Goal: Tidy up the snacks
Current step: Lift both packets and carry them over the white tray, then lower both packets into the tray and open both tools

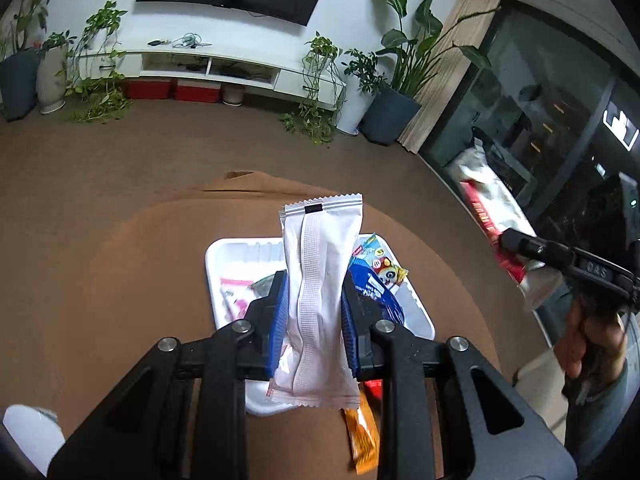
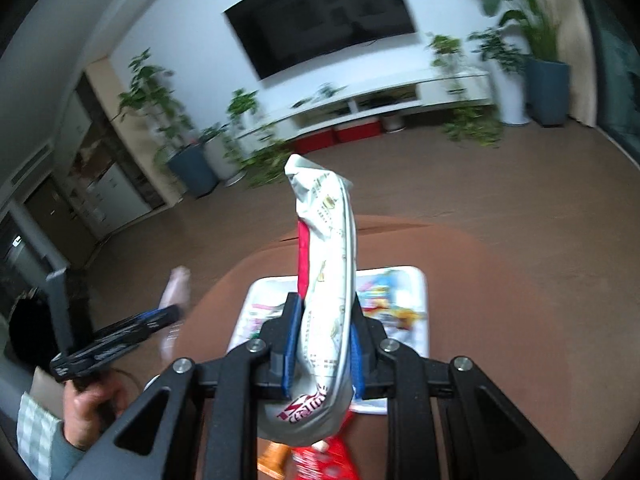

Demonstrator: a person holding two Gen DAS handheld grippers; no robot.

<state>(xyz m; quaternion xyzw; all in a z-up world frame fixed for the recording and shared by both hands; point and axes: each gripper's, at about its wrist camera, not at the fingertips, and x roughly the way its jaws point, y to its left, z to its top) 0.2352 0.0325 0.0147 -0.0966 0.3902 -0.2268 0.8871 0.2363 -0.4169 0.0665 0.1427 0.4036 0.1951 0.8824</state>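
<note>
Left wrist view: left gripper (image 1: 313,312) jaws are pinching a white sachet (image 1: 318,292) mid-length above the tray (image 1: 224,256). Right gripper (image 2: 324,344) jaws are pinching a crinkled bag (image 2: 326,280). Both are probably light, soft, slippery.

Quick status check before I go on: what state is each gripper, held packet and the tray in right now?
Left gripper: jaws shut on the white packet.
White packet: held upright above the tray, sealed.
Right gripper: jaws shut on the red-and-white packet.
Red-and-white packet: held upright, top crumpled.
White tray: on the round table, holding several snacks.
</note>
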